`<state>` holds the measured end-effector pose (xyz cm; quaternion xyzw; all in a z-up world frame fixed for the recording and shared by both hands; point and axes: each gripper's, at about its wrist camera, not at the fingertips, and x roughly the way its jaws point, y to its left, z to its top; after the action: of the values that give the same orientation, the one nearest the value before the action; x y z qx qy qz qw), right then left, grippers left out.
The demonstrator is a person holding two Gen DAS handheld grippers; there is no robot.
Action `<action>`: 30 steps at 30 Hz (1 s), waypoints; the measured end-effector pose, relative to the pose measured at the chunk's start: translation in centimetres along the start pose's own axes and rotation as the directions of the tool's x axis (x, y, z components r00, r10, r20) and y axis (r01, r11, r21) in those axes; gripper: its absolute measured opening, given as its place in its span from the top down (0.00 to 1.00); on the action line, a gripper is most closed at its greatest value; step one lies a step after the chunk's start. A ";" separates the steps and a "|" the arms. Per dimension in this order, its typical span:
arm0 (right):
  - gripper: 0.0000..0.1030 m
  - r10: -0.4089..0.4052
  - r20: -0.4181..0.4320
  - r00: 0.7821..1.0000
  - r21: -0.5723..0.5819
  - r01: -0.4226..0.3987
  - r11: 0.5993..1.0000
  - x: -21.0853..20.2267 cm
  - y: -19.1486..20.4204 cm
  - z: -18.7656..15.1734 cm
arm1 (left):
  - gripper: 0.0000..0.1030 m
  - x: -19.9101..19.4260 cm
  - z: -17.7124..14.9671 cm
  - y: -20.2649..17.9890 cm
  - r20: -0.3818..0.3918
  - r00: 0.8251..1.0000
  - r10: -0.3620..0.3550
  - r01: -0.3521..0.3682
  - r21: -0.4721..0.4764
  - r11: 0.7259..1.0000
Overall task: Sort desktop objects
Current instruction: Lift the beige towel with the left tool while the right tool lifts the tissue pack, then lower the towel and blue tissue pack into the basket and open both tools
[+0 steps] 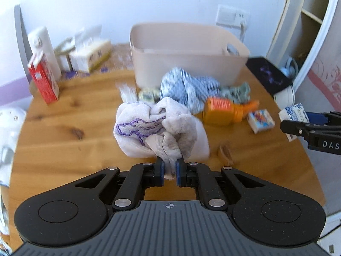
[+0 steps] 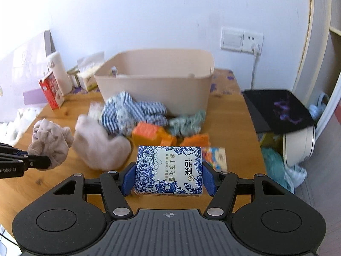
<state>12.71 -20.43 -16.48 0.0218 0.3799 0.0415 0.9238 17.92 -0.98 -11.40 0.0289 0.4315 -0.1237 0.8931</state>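
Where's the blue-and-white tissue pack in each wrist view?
Left wrist: tissue pack at the far right edge, held in the right gripper.
Right wrist: tissue pack bottom center, clamped in the right gripper.
Shared landmark: beige bin at the table's back.

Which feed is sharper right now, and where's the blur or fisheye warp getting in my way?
Right wrist view: the blue-and-white tissue pack in the right gripper is crisp, print readable; the clothes behind smear. Left wrist view: softer overall, the striped cloth and orange bottle are motion-blurred; the pale garment in the left gripper is clearer. Both views bow the door frame at the right edge.
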 end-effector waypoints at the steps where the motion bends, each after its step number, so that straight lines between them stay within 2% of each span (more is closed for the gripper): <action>1: 0.41 0.000 0.011 1.000 -0.001 0.000 1.000 0.0 0.0 0.4 | 0.91 -0.2 0.6 0.1 0.014 1.000 0.001 -0.001 -0.003 1.000; 8: 0.41 -0.007 0.072 0.997 0.000 0.007 1.000 0.6 -0.3 3.8 | 0.91 -1.0 5.5 0.6 0.109 0.994 0.007 -0.008 0.004 1.000; 16: 0.42 -0.031 0.122 0.992 -0.005 0.032 0.999 2.6 -0.8 7.5 | 0.91 0.3 11.5 1.0 0.185 0.983 0.001 -0.006 0.031 1.000; 25: 0.41 -0.063 0.148 0.987 -0.027 0.067 0.997 6.2 -0.9 11.6 | 0.91 3.5 16.7 0.9 0.227 0.974 -0.024 0.007 0.075 0.997; 30: 0.42 -0.077 0.155 0.985 -0.052 0.086 0.995 8.4 -1.0 13.7 | 0.91 6.2 18.8 0.3 0.221 0.974 -0.043 0.020 0.105 0.994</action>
<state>28.34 -20.74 -12.68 -0.0179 0.3074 0.0130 0.9513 36.03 -4.90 -4.44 0.0535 0.3219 -0.1624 0.9312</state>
